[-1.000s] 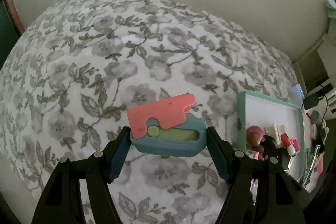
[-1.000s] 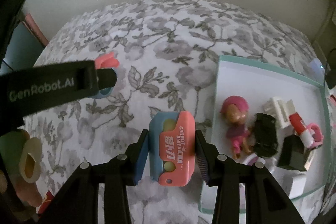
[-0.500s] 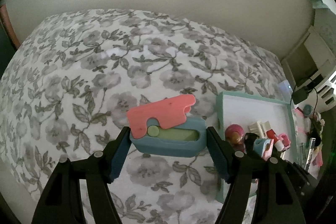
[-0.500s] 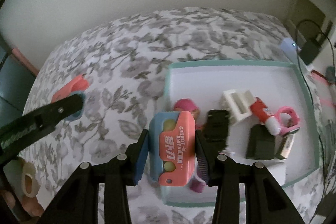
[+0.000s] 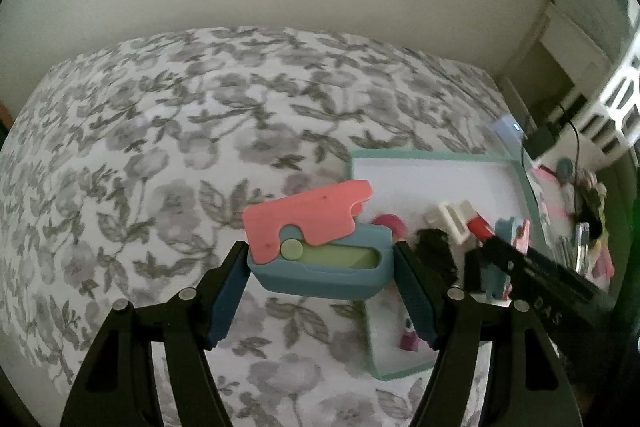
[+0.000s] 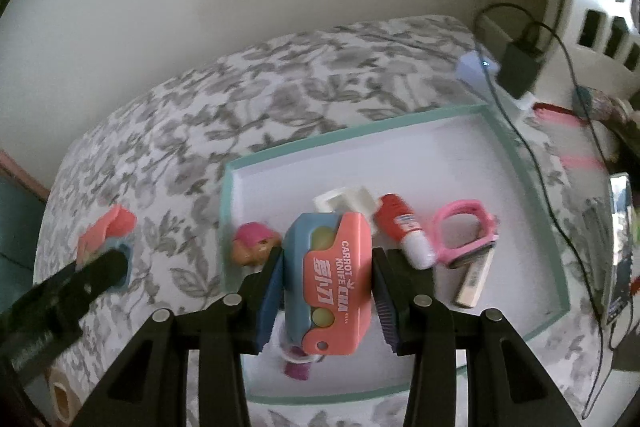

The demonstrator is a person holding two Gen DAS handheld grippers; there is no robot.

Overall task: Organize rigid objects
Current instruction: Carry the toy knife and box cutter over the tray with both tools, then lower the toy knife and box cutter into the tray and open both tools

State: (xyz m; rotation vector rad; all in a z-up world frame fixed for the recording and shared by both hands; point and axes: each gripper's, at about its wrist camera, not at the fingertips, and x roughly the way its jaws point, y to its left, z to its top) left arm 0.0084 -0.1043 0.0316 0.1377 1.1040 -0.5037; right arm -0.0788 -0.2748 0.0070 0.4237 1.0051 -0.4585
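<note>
My left gripper (image 5: 320,279) is shut on a pink and blue toy carrot knife (image 5: 316,243), held above the floral bedspread just left of the teal-rimmed white tray (image 5: 420,157). My right gripper (image 6: 328,279) is shut on a second pink and blue carrot knife (image 6: 330,275) and holds it over the tray (image 6: 360,131). In the tray lie a pink-haired doll (image 6: 254,245), a white block (image 6: 346,201), a red and white glue stick (image 6: 404,231) and a pink ring-shaped tool (image 6: 464,227). The left gripper with its knife shows at the left of the right wrist view (image 6: 106,247).
The floral bedspread (image 5: 160,147) covers the surface up to a pale wall. A black charger and cable (image 6: 520,67) lie by the tray's far right corner. Clutter and a white lattice basket (image 5: 612,99) stand at the right.
Both grippers have moved right toward the tray. My right gripper now holds its knife over the tray's inside; the left one has come close to the tray's left rim.
</note>
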